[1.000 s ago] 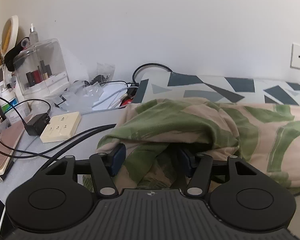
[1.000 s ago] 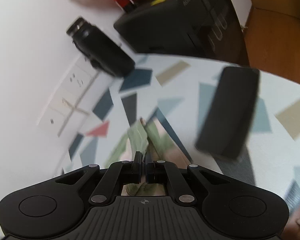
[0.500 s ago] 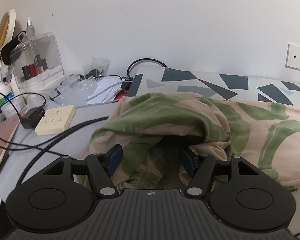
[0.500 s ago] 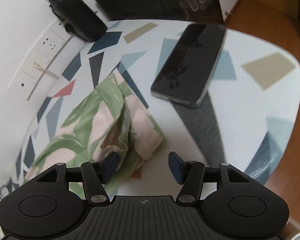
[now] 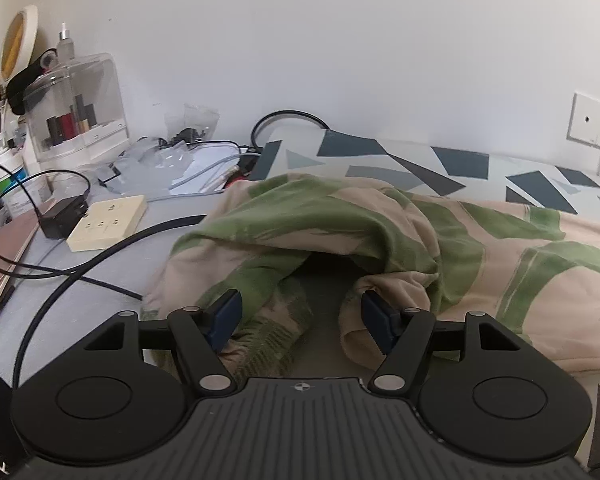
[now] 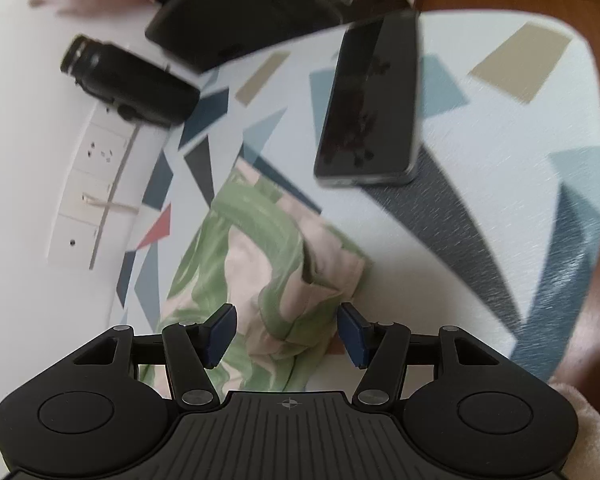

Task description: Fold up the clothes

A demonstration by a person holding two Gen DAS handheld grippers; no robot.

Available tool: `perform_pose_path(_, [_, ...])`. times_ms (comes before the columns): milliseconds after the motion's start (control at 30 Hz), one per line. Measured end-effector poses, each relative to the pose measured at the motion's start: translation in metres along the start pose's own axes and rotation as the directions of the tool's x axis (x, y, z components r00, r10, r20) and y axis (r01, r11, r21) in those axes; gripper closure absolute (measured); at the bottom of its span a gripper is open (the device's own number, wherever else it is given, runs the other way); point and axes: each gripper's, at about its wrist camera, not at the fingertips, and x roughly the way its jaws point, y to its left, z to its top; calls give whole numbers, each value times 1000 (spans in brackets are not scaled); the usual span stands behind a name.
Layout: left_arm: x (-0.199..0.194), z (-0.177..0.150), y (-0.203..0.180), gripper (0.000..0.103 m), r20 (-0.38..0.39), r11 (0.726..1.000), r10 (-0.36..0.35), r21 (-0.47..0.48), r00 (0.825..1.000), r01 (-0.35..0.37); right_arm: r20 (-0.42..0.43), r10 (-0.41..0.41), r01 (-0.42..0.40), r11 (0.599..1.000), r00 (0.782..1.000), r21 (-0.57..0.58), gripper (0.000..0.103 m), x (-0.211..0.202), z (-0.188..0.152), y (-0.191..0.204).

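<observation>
Lying crumpled on the patterned table cover, the green-and-beige garment sits loose between both grippers. Left gripper fingers have just been opening; right gripper fingers apart, nothing clamped. Only right view shows phone; only left shows power strip.

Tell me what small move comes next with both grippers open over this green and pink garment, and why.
Probably lift both clear. The left gripper, whose jaws have just been opening, and the right gripper both stand open around garment folds that lie slack on the patterned mat, so neither grips it.
</observation>
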Motion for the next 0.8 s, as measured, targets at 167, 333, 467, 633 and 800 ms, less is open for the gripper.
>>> perform_pose_path(167, [9, -2, -2, 34, -23, 1000, 10, 21, 1000, -9, -8, -44, 44, 999, 999, -11, 88, 8, 8, 8])
perform_pose_path(333, [12, -2, 0, 34, -31, 1000, 12, 13, 999, -12, 102, 41, -16, 972, 994, -234, 91, -16, 14, 38])
perform_pose_path(467, [14, -3, 1, 34, -36, 1000, 12, 10, 999, -11, 73, -112, 127, 961, 991, -247, 89, -1, 14, 20])
perform_pose_path(633, [14, -3, 1, 34, -43, 1000, 9, 13, 999, -9, 119, -181, 207, 939, 976, -273, 58, -5, 4, 10])
perform_pose_path(800, [13, -1, -1, 34, -40, 1000, 8, -12, 999, -9, 203, -127, 210, 860, 971, -465, 59, -10, 4, 40])
